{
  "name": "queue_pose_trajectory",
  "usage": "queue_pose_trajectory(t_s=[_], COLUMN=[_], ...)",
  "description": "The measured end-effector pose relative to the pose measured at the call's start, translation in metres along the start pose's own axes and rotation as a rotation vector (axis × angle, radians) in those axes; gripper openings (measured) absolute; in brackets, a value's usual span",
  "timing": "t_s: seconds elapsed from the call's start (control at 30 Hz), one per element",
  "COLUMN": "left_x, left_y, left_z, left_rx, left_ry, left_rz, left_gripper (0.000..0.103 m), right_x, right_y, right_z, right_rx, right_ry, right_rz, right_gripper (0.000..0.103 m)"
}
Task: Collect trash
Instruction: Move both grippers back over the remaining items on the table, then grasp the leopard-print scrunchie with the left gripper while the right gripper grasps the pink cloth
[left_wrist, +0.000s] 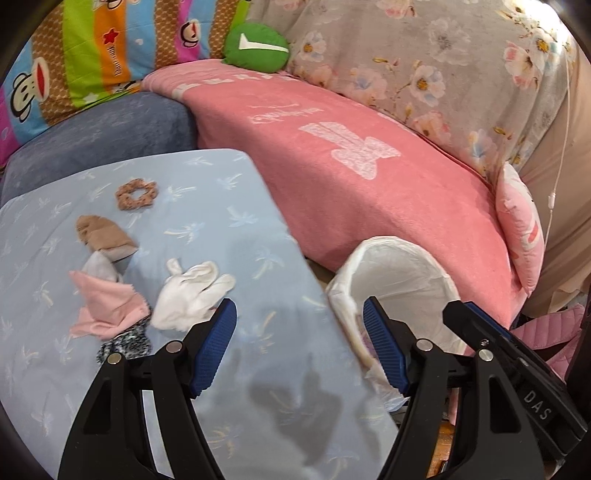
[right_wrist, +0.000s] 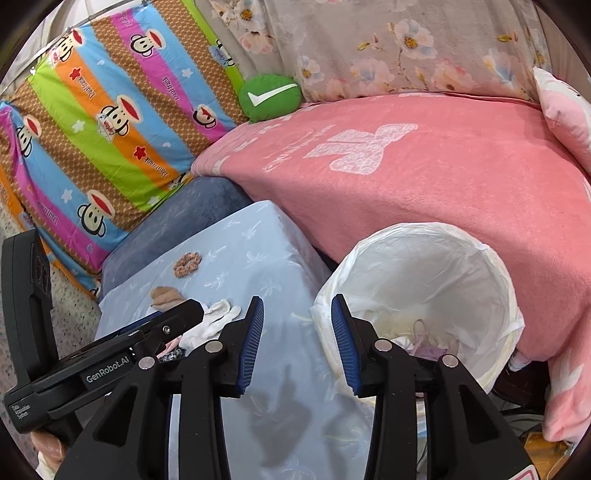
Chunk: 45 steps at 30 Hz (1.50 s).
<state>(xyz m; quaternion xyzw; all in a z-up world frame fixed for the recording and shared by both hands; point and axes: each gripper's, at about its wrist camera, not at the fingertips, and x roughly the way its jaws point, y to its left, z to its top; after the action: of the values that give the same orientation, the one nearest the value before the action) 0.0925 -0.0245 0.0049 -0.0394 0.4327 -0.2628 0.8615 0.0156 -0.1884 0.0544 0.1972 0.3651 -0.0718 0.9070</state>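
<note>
Both tongs hang spread and empty above a counter (left_wrist: 240, 229) draped in pale blue cloth. The left tongs (left_wrist: 299, 347) gape wide over the cloth's right edge, nothing between the blue pads. The right tongs (right_wrist: 297, 343) stand less widely parted, one pad over the cloth and the other over the near rim of the bin (right_wrist: 491, 258), also holding nothing.

The bin, lined with a white bag, stands just beside the counter's right edge, against a sofa under a pink blanket (right_wrist: 424, 177). A few crumpled scraps (right_wrist: 424, 345) lie at its bottom, partly hidden by the right tongs.

The remaining pieces sit on the counter's left half, just beyond the left tongs: a white sock (left_wrist: 192, 295) nearest, a pink rag (left_wrist: 107, 310) touching a speckled scrap (left_wrist: 125, 343) beside it, a grey piece (left_wrist: 99, 266), then a tan sock (left_wrist: 103, 232), and farthest a spotted scrunchie (left_wrist: 136, 192) lying apart.

Behind the counter sits a dark blue cushion (left_wrist: 99, 136). A round green pillow (right_wrist: 269, 96) with a white tick rests on the blanket's far corner, between a striped cartoon-monkey quilt (right_wrist: 110, 122) and a grey floral cover (left_wrist: 424, 62).
</note>
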Motion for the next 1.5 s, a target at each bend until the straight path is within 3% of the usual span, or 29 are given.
queue_pose_trajectory(t_s=[0.1, 0.43, 0.93, 1.1, 1.2, 1.23, 1.33, 1.5], left_x=[-0.004, -0.008, 0.009, 0.020, 0.026, 0.027, 0.023, 0.008], left_y=[0.018, 0.078, 0.146, 0.155, 0.163, 0.166, 0.173, 0.183], left_z=[-0.005, -0.023, -0.052, -0.051, -0.053, -0.054, -0.059, -0.063], left_rx=[-0.023, -0.095, -0.211, -0.229, -0.258, -0.267, -0.290, -0.302], left_ry=[-0.010, 0.014, 0.093, 0.128, 0.157, 0.164, 0.174, 0.164], left_rz=[0.045, 0.158, 0.202, 0.175, 0.146, 0.132, 0.099, 0.093], left_gripper=[0.075, 0.080, 0.077, 0.061, 0.041, 0.028, 0.011, 0.004], right_x=[0.005, 0.026, 0.067, 0.081, 0.088, 0.091, 0.099, 0.117], right_y=[0.011, 0.053, 0.109, 0.127, 0.138, 0.141, 0.151, 0.171], right_z=[-0.004, -0.022, -0.045, -0.046, -0.047, -0.047, -0.047, -0.050], right_rx=[-0.020, -0.087, -0.179, -0.198, -0.212, -0.219, -0.235, -0.250], right_ry=[0.015, 0.076, 0.164, 0.181, 0.190, 0.193, 0.200, 0.224], right_rz=[0.010, 0.047, 0.085, 0.092, 0.096, 0.098, 0.104, 0.131], right_gripper=[0.043, 0.045, 0.045, 0.045, 0.045, 0.045, 0.045, 0.045])
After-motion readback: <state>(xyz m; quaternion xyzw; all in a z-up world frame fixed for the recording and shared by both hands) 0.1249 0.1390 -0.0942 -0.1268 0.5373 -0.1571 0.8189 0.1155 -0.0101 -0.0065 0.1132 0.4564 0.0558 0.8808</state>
